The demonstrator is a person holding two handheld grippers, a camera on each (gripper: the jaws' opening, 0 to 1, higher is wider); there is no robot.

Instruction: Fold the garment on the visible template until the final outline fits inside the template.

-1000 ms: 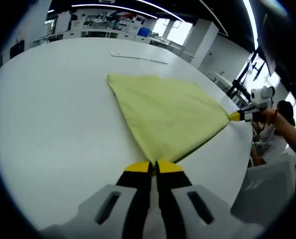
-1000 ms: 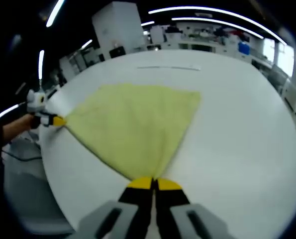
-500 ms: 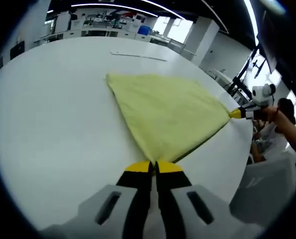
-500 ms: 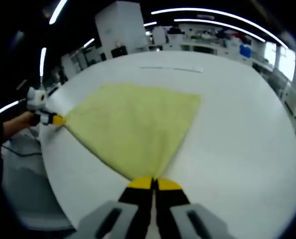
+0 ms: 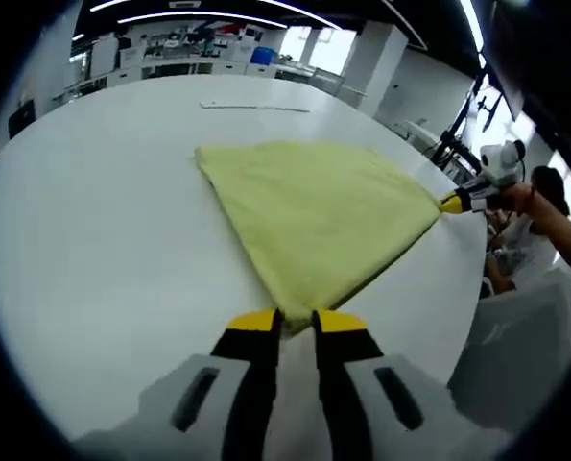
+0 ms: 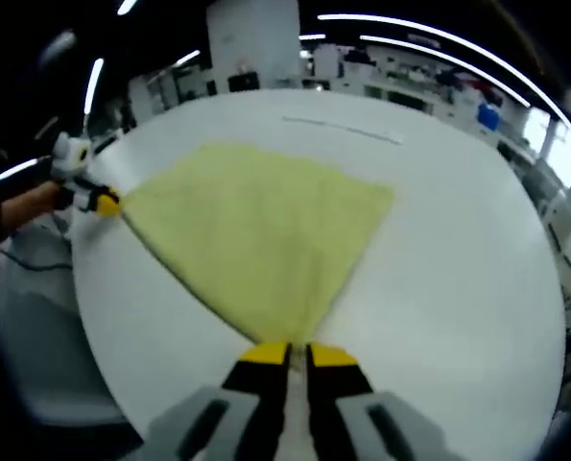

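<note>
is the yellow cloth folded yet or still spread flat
Spread flat: the yellow cloth lies as one smooth sheet on the white table, with no fold line visible.

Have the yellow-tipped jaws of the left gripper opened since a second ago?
Yes. The left gripper jaws, pressed together a second ago, now stand slightly apart at the yellow cloth corner, which lies on the white table.

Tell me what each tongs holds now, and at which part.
The left tongs and the right tongs each meet a near corner of the flat yellow fabric garment; both have parted slightly, so a firm hold cannot be told.
</note>
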